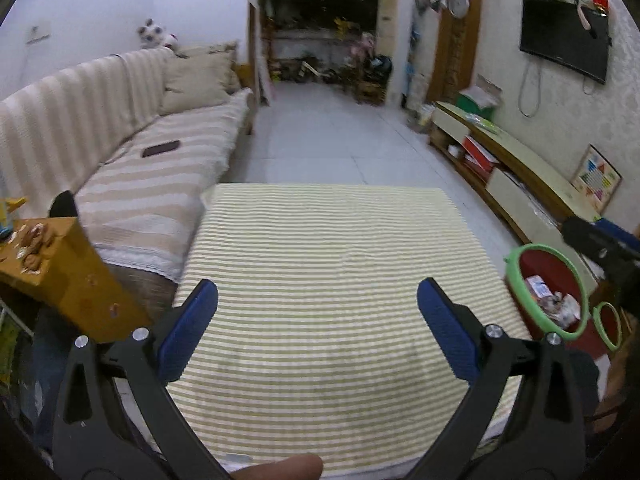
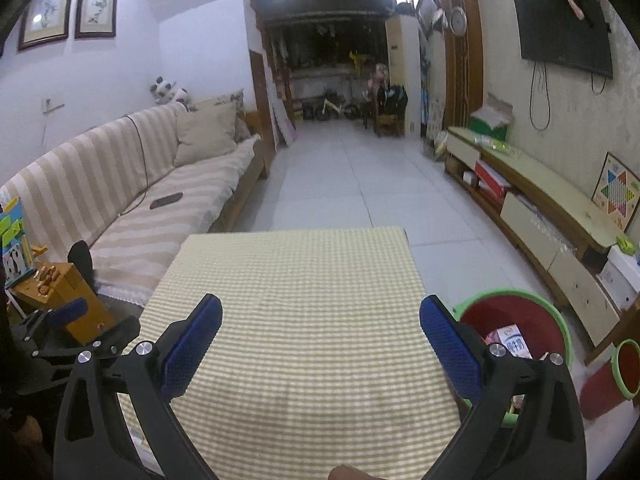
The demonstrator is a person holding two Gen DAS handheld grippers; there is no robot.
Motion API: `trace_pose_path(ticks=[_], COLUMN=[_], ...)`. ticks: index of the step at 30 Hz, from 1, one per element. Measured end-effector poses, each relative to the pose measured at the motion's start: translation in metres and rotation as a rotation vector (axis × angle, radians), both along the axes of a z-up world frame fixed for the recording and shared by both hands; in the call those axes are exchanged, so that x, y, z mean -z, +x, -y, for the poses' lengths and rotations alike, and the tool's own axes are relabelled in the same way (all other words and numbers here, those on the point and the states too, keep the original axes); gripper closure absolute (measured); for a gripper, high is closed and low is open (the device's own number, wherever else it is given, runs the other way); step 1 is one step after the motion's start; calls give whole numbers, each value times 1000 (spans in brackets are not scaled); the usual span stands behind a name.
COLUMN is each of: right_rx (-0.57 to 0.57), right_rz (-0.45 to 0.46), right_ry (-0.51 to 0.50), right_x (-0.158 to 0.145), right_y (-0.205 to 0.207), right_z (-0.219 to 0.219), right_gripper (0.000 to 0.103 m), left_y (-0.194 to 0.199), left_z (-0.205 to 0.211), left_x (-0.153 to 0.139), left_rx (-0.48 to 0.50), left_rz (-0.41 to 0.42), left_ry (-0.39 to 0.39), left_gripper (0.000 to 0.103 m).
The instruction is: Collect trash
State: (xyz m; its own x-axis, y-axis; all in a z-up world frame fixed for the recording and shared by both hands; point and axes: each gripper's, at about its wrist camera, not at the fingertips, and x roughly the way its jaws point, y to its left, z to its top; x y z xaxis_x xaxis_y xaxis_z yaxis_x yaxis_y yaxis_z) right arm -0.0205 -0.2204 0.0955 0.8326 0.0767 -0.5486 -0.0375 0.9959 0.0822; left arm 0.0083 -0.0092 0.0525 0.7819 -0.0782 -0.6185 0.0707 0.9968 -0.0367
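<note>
With both jaws wide apart, left gripper (image 1: 318, 312) and right gripper (image 2: 320, 326) hover empty over the table (image 1: 320, 248); only the right view shows a milk carton (image 2: 510, 342) in the bin (image 2: 558, 320) beside the table.

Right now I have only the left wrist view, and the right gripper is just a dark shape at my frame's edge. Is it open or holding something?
Observer: The right gripper is open, with nothing between its blue pads; it is above the striped cloth.
Operator: The red bin's contents look blurred to me. Can you make anything out?
Observer: A white carton with blue print sits inside the red bin.
Operator: And the small ring beside it?
Observer: It is a smaller green-rimmed bin. It appears to be tipped, with its opening toward the camera.
</note>
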Motion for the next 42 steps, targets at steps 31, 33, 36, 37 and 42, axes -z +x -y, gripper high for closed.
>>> trace_pose_path(ticks=[31, 33, 36, 37, 42], right_rx=[-15, -17, -20, -22, -23], right_rz=[-34, -33, -33, -33, -37], right_ry=[21, 21, 21, 21, 20], right_x=[18, 19, 19, 20, 21], right_y=[-6, -5, -4, -4, -4], right_z=[-7, -7, -7, -7, -8], right_gripper=[7, 7, 7, 7, 7], left_y=[-7, -5, -5, -5, -6], left_z=[-14, -14, -16, -16, -16], left_x=[-3, -3, -3, -3, -3], left_rx=[-62, -63, -69, -70, -69], left_rz=[5, 1, -2, -3, -4], left_ry=[24, 23, 21, 21, 17], left_gripper=[5, 5, 5, 5, 5])
